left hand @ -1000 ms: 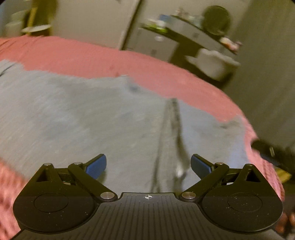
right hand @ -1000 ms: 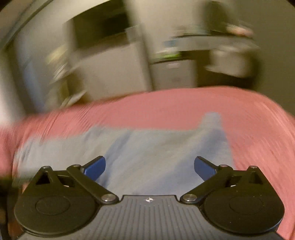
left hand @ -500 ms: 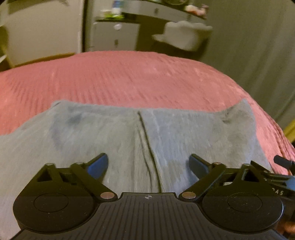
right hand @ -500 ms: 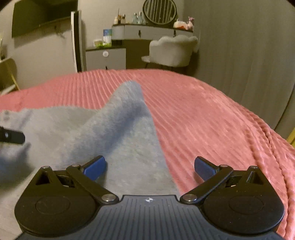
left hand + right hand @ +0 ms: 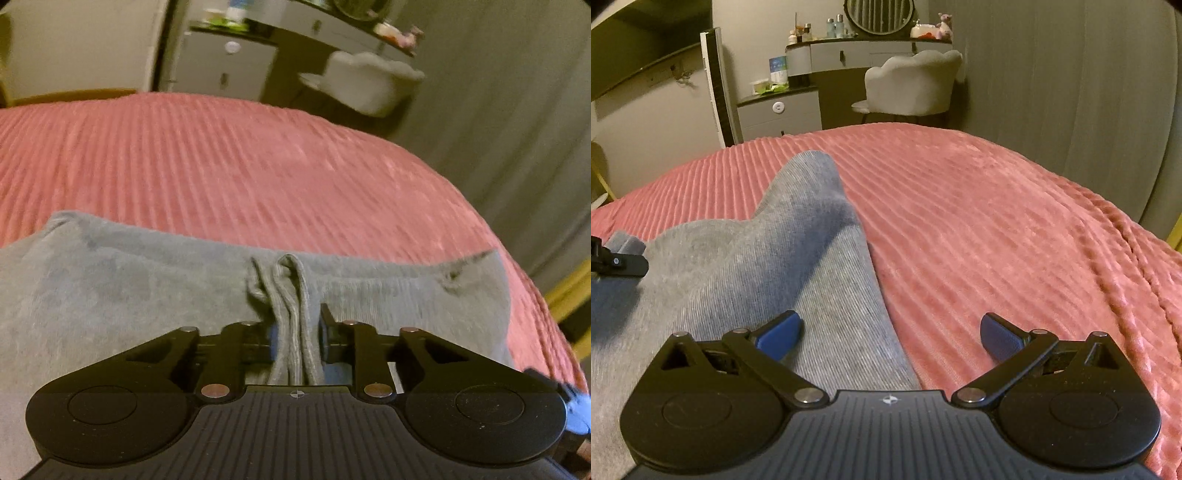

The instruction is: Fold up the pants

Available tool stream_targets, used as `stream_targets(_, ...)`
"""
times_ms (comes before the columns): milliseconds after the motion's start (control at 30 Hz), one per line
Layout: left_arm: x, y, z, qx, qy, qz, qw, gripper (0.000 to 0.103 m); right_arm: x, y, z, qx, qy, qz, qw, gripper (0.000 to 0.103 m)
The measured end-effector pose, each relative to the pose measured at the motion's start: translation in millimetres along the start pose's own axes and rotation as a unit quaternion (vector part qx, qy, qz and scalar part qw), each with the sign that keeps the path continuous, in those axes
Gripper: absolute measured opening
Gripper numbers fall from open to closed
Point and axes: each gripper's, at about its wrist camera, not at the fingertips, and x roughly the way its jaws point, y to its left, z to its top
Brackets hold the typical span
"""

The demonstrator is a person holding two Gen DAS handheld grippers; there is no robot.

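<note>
Pants (image 5: 110, 288) edge bunched, left gripper (image 5: 295, 332) closing

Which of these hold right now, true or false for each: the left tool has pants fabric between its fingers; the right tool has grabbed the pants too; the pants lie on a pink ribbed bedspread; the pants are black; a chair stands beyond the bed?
1. The left tool has fabric between its fingers. True: its jaws are closing on a bunched ridge of the grey pants.
2. The right tool has grabbed the pants. False: its jaws stand wide apart, nothing pinched.
3. The pants lie on a pink ribbed bedspread. True.
4. The pants are black. False: they are grey.
5. A chair stands beyond the bed. True: pale, beside a dresser.
</note>
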Motion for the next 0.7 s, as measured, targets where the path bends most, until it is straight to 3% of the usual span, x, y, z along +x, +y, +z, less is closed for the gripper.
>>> stream_targets(100,-13.6,-20.5,-10.2,0.056,-0.033,0.062,0.9959,0.02,0.9,0.7,0.1,-0.001,0.0,-0.001,1.0,0.103)
stream_targets(167,-27.7,-36.9,-17.6,0.103,-0.071,0.109,0.9862,0.02,2.2,1.9,0.8,-0.006,-0.002,-0.004,1.0,0.103)
stream_targets(267,-48.3,-40.2,-22.8,0.112,-0.119,0.147,0.9755,0.021,-0.2,4.0,-0.2,-0.011,-0.006,-0.002,1.0,0.103)
stream_targets(300,-46.1,-36.5,-22.5,0.114,-0.115,0.153,0.9749,0.021,-0.6,4.8,-0.8,-0.01,-0.007,0.004,1.0,0.103)
stream_targets(367,-30.6,-28.2,-23.2,0.12,-0.085,0.179,0.9727,0.029,0.5,8.5,-1.5,-0.015,-0.006,0.006,1.0,0.103)
stream_targets(400,-23.6,-26.1,-26.0,0.128,-0.076,0.204,0.9676,0.033,0.9,10.9,-2.3,-0.024,-0.008,0.002,1.0,0.103)
stream_targets(467,-24.1,-27.0,-31.2,0.145,-0.084,0.24,0.9564,0.065,0.8,12.6,-3.2,-0.03,-0.011,0.001,0.999,0.103)
stream_targets(500,-31.3,-28.8,-31.4,0.146,-0.095,0.251,0.952,0.069,0.5,11.7,-3.2,-0.028,-0.011,0.002,1.0,0.103)
stream_targets(567,-50.6,-29.9,-30.4,0.137,-0.11,0.247,0.953,0.072,-0.8,9.4,-3.5,-0.019,-0.011,0.006,1.0,0.103)
stream_targets(700,-92.4,-28.7,-48.1,0.097,-0.097,0.182,0.9738,0.083,-1.5,8.3,-2.5,-0.016,-0.012,0.005,1.0,0.103)
